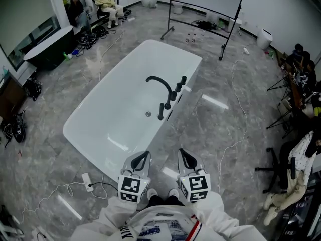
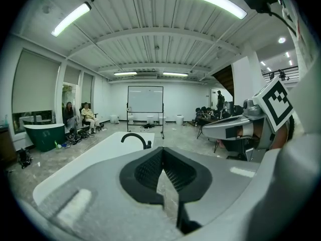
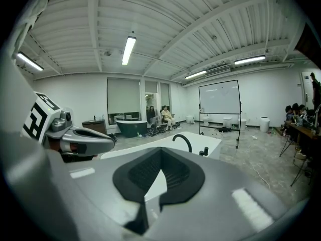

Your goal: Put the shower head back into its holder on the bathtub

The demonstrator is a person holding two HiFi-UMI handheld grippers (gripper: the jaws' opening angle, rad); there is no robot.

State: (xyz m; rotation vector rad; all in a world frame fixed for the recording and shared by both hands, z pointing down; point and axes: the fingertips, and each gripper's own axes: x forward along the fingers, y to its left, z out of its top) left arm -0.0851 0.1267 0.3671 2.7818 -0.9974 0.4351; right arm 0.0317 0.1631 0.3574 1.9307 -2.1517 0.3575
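The white bathtub lies slantwise in the middle of the grey floor in the head view. On its right rim stand a black arched faucet, several black handles and a slim black upright piece that looks like the shower head. My left gripper and right gripper hang side by side short of the tub's near end, both shut and empty. The left gripper view shows its own tips meeting, with the faucet beyond. The right gripper is likewise shut, facing the faucet.
A whiteboard stand is beyond the tub. Cables and a power strip lie on the floor. A dark green tub sits at far left. People sit at the back left and along the right wall.
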